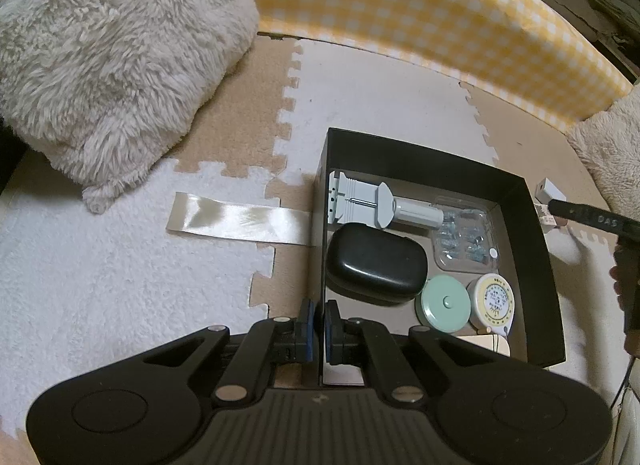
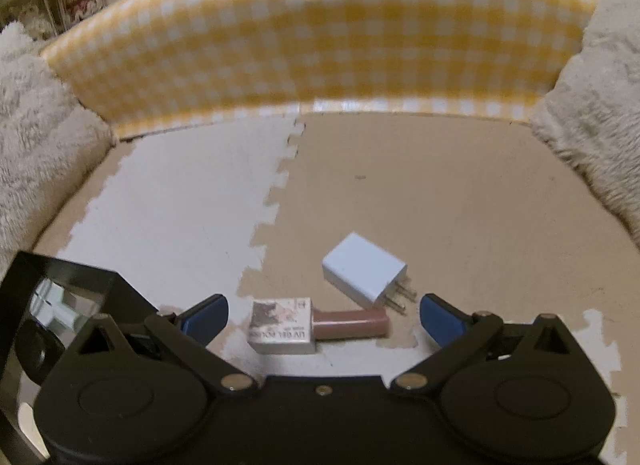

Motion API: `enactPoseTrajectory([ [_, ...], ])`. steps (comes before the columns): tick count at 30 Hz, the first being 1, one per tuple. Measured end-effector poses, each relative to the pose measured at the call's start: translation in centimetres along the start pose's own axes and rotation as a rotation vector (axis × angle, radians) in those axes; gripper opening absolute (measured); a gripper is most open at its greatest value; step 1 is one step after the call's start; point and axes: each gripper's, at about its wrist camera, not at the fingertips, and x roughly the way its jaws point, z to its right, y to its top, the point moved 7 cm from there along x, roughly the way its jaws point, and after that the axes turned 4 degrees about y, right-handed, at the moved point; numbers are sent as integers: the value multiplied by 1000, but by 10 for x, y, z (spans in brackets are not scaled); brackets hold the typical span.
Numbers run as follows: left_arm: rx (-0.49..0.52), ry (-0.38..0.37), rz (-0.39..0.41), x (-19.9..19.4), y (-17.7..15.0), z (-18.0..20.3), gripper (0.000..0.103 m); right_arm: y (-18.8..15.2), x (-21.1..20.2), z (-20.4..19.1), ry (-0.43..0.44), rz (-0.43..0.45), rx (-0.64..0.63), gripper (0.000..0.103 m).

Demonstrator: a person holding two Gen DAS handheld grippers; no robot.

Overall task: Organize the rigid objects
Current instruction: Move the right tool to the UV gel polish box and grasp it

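Note:
My left gripper (image 1: 320,329) is shut on the near left wall of an open black box (image 1: 532,225). The box holds a grey watch tool (image 1: 360,205), a black case (image 1: 376,261), a clear pack of small parts (image 1: 464,237), a green round tin (image 1: 442,305) and a tape measure (image 1: 494,301). My right gripper (image 2: 324,315) stands open just above the mat. A brown gel polish bottle (image 2: 352,323) with a printed square cap lies between its fingers, untouched. A white plug charger (image 2: 364,275) lies just beyond the bottle. The box corner (image 2: 80,277) shows at the left.
A shiny cream ribbon (image 1: 240,221) lies on the puzzle mat left of the box. A fluffy cushion (image 1: 112,57) sits at the far left and another (image 2: 592,113) at the right. A yellow gingham panel (image 2: 320,45) closes the back.

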Motion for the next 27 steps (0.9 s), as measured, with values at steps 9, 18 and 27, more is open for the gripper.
enactPoseTrajectory([
  [9, 6, 2, -3, 3, 1, 1, 6, -5, 21, -15, 0, -36, -73, 92],
  [18, 3, 0, 0, 3, 3, 1, 6, -8, 27, -16, -61, -90, -91, 91],
  [27, -9, -9, 39, 5, 17, 1, 6, -15, 25, -12, -50, -116, -59, 86],
])
